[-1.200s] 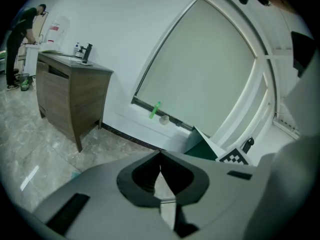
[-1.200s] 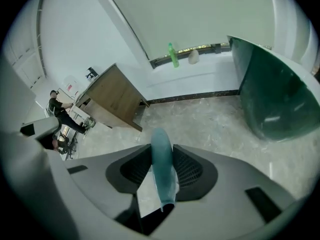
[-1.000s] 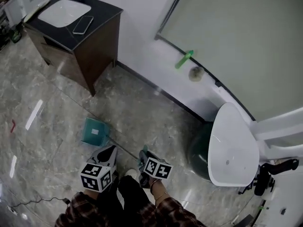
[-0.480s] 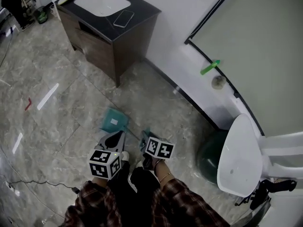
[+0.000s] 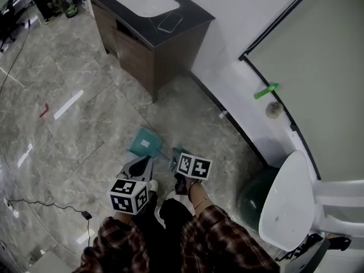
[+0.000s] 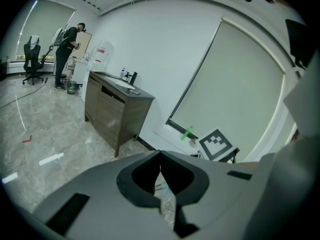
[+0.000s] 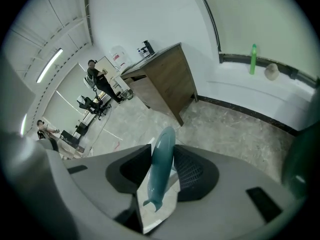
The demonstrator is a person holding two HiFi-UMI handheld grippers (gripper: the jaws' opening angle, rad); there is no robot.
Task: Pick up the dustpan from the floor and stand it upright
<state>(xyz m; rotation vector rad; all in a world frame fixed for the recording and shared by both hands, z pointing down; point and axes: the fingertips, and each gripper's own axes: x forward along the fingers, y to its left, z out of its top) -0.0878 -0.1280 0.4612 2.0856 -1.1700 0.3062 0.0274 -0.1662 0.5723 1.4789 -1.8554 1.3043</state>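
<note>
The teal dustpan [image 5: 143, 143] has its pan low at the floor in front of the person's feet. Its thin long handle runs right to a teal grip [image 7: 161, 166]. My right gripper [image 5: 177, 154] is shut on that grip, which stands up between the two jaws in the right gripper view, where the right gripper [image 7: 162, 151] points steeply down. My left gripper [image 5: 142, 164] hangs just left of it, next to the pan. In its own view the left gripper [image 6: 160, 156] has its tips meeting with nothing between them.
A dark wooden vanity [image 5: 170, 50] with a white sink and a phone on top stands at the back. A white chair [image 5: 284, 201] and a dark green bin [image 5: 253, 189] are at the right. A cable [image 5: 51, 206] lies on the floor at the left.
The head view has swung, so the vanity sits further right in the picture. Both grippers and the dustpan have shifted up and right in the view. The right gripper has kept the handle throughout.
</note>
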